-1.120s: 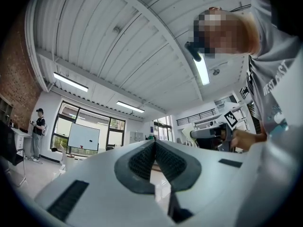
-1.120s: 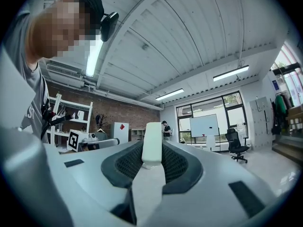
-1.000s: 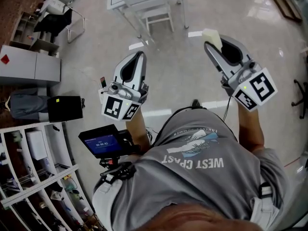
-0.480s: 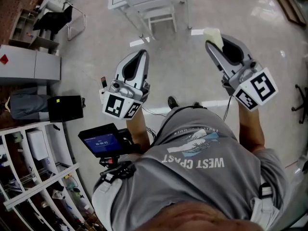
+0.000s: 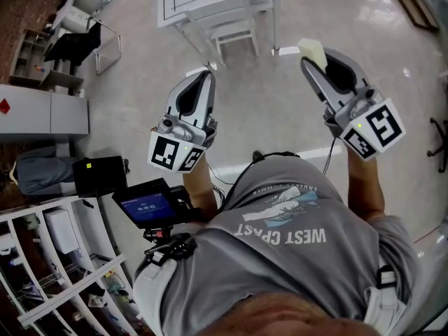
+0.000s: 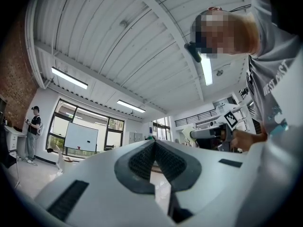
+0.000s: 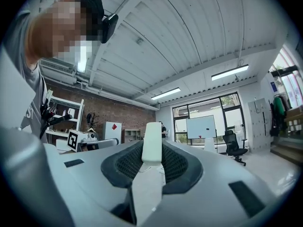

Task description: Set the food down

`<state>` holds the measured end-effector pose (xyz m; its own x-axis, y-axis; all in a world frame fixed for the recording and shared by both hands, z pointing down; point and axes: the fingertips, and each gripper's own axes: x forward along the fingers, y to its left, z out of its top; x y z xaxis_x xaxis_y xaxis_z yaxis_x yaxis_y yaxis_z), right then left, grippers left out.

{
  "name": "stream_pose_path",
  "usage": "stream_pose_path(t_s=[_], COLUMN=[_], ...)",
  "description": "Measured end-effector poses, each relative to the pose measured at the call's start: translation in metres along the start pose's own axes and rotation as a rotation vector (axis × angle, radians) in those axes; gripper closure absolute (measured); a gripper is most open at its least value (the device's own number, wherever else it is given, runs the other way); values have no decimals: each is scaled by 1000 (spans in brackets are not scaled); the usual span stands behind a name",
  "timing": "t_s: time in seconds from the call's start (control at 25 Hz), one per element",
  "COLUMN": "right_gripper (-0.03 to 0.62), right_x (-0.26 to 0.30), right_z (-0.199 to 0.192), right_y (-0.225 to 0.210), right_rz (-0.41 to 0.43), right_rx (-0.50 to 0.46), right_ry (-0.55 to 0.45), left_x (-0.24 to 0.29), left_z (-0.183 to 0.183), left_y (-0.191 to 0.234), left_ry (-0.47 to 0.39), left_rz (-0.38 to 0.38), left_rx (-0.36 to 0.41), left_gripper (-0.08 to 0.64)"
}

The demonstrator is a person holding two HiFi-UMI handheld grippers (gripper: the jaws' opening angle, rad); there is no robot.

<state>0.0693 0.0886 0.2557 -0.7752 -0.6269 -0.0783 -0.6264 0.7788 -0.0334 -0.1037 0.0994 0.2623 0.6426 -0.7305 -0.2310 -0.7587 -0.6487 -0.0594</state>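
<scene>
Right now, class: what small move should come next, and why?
Probably carry the right gripper forward to the white table: its jaws clamp the pale food piece over the floor, with the table a way ahead.

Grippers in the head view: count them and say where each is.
2. The left gripper is left of centre, shut and empty; the right gripper is at upper right, shut on the pale food.

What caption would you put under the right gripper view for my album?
The right gripper holds a pale food block between its fingers.
</scene>
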Motion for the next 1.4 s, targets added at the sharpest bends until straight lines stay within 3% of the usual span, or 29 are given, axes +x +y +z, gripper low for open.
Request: stream_pose_path(t_s=[0.4,0.8,1.12,1.4], right_gripper=[488,488,488,488], right_x=[26,31,47,59], right_z=[-1,27,32,11], right_y=[-14,-33,-86,-139], right_rz=[-60,-34,15,79], right_rx=[-9,-12,-11,-3], right_ry=[1,4,1,-9], left_x=[18,43,93,129], left_z=[-14,11,4,-27], left_y=[31,32,42,49], left_ry=[6,-17,-18,-3], left_rz=[-61,-38,0,61], left_rx=[-28,-30,-9,18], left_gripper=[552,552,552,552])
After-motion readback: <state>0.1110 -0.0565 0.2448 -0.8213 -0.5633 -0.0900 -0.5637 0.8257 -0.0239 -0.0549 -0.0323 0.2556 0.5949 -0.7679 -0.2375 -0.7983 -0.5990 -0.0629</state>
